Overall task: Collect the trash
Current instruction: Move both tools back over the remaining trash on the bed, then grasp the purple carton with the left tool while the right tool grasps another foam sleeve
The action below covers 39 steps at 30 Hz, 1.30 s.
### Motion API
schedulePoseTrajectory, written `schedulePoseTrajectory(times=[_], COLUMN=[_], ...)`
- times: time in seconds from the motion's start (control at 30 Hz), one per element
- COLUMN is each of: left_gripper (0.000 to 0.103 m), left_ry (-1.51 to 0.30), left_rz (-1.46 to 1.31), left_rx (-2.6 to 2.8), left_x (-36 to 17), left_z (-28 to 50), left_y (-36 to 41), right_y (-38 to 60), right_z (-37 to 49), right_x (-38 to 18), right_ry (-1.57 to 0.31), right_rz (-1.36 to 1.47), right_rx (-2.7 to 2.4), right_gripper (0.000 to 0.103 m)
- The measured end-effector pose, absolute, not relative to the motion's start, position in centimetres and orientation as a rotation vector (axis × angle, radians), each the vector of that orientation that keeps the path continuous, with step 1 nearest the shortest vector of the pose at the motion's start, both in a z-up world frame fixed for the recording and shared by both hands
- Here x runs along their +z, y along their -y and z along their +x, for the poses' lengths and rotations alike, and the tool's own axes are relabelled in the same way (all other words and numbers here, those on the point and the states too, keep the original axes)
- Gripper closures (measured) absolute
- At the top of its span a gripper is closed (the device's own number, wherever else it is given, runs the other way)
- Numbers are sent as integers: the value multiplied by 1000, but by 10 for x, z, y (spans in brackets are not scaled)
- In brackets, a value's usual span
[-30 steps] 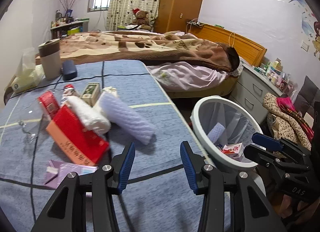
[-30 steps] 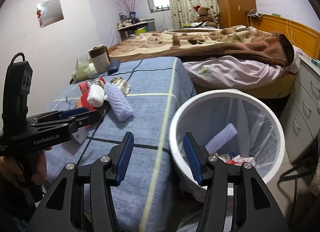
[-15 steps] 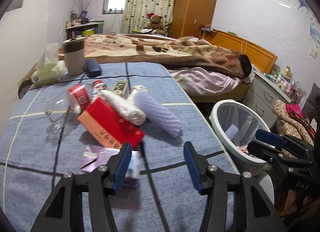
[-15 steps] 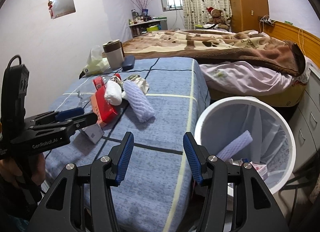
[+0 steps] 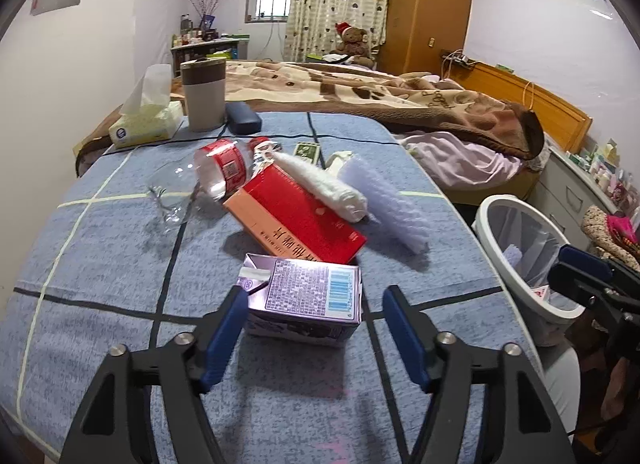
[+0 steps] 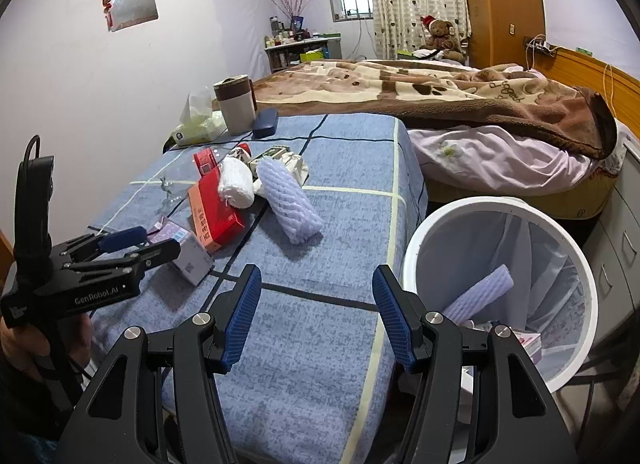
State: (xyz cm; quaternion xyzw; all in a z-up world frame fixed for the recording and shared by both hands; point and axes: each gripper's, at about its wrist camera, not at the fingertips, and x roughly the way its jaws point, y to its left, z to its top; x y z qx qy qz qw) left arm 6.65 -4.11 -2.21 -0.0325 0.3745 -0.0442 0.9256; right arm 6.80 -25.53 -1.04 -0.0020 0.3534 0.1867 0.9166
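Carton now between left tool

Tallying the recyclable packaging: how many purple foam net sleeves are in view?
2: one purple foam sleeve lies on the blue bedspread beside the white roll; another is inside the bin. More may be hidden.

You get soft, even room light in both views, fairly bright, with cool daylight entering through the small window at the far wall, blown out white. Shadows are gentle: one lies just under the near carton on the blue cloth. Glare glints on the clear plastic bottle. Fisheye bending curves walls and the wardrobe at the edges, and dark corners ring each frame. Focus is sharp throughout.
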Motion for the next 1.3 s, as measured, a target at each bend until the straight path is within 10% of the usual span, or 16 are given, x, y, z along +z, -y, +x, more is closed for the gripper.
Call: schedulePoseTrajectory(times=[1.3], left_gripper=[23], left_ry=[-765], left_rz=[-254], left_rx=[56], left_x=[-24], left_z=[90], left_y=[-9], right_y=[235], right_z=[87], right_x=[-17], right_ry=[-760], right_rz=[-28], right_rx=[441], right_gripper=[44])
